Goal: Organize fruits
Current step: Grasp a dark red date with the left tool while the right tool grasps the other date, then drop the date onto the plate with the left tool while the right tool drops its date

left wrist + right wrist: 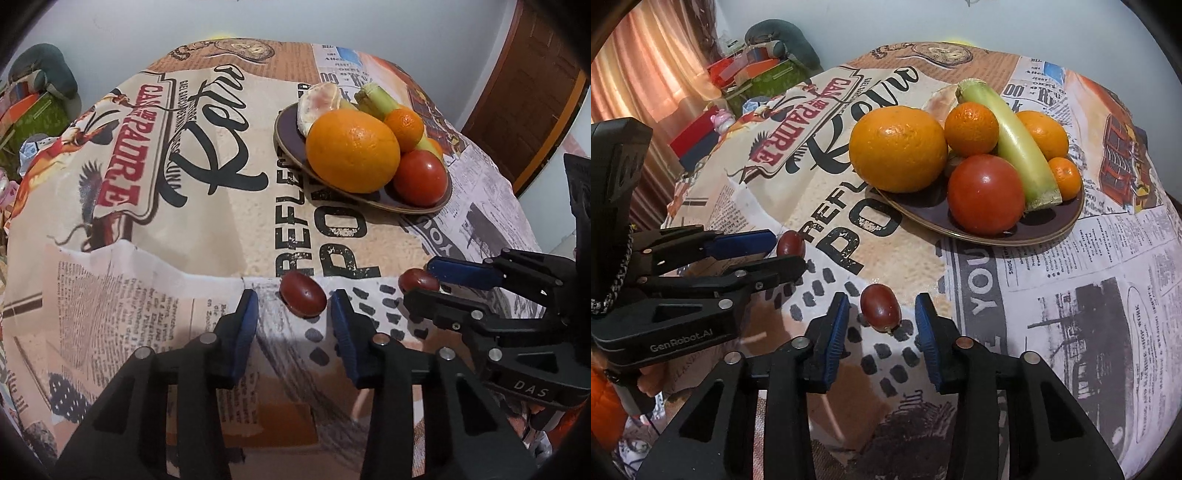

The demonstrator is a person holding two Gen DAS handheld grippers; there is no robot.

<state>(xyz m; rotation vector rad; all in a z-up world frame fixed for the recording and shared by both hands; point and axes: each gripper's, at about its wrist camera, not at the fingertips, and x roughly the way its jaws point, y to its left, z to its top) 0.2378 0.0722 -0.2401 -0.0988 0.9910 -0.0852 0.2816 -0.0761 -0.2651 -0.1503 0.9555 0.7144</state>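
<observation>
Two dark red grapes lie on the printed cloth (pixel 155 221), well short of the plate (pixel 1067 225), one in front of each gripper. The left grape (pixel 303 298) sits between the left gripper's (pixel 293 310) blue pads (pixel 246 325); the right pad looks just at its skin, the left pad is clear, so the jaws are narrowed around it without clamping. The right grape (pixel 880 306) sits between the right gripper's (pixel 881 319) pads (pixel 836 325) with a gap on both sides: part open, nothing gripped.

Both grippers angle down at the cloth, probably to straddle such small, round, rollable fruit before pinching.

The plate already carries a big orange (pixel 898 148), a tomato (pixel 986 194), mandarins and a pale green vegetable (pixel 1015 144). The grapes probably belong there, and a firm pinch could crush them.
</observation>
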